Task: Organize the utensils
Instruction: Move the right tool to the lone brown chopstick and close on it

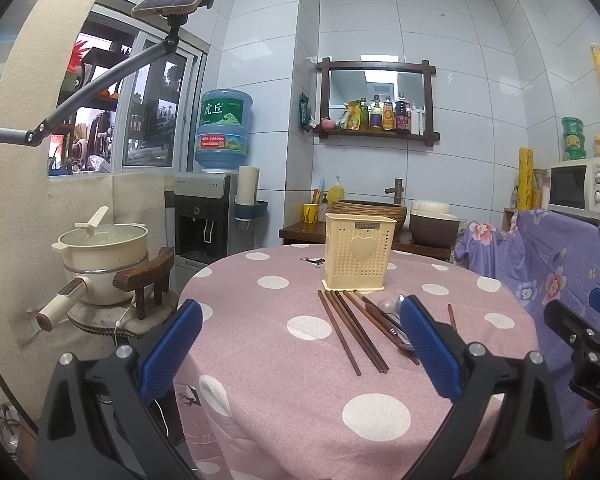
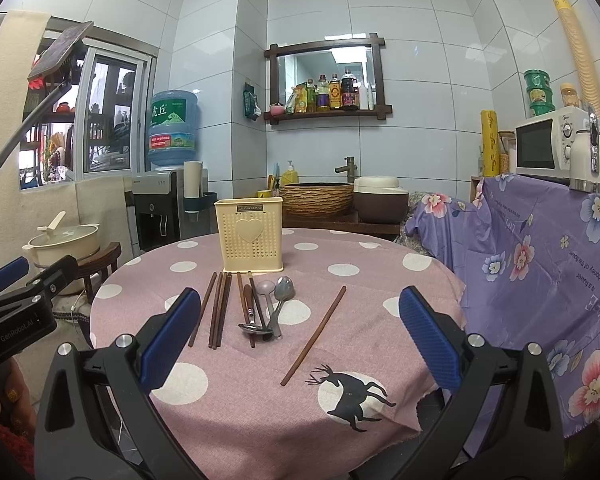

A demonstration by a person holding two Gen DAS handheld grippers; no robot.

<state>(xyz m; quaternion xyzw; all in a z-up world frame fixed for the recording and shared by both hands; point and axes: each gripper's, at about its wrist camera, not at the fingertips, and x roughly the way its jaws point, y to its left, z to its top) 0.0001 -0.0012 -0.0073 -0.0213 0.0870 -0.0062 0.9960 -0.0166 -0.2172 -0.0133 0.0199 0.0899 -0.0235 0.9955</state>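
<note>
A cream perforated utensil holder (image 1: 358,253) (image 2: 249,234) with a heart on its front stands upright at the far side of the round table. Several brown chopsticks (image 1: 352,330) (image 2: 218,308) lie side by side in front of it. Metal spoons (image 2: 278,300) (image 1: 392,307) lie beside them, partly hidden behind my left finger in the left wrist view. One chopstick (image 2: 314,334) lies apart to the right. My left gripper (image 1: 300,344) is open and empty, near the table's front. My right gripper (image 2: 300,336) is open and empty, above the lone chopstick's near end.
The table wears a pink polka-dot cloth (image 1: 280,360) (image 2: 340,408). A cream pot (image 1: 100,256) sits on a stool at the left, next to a water dispenser (image 1: 208,216). A floral purple cover (image 2: 540,264) drapes a counter with a microwave (image 2: 548,148) at the right.
</note>
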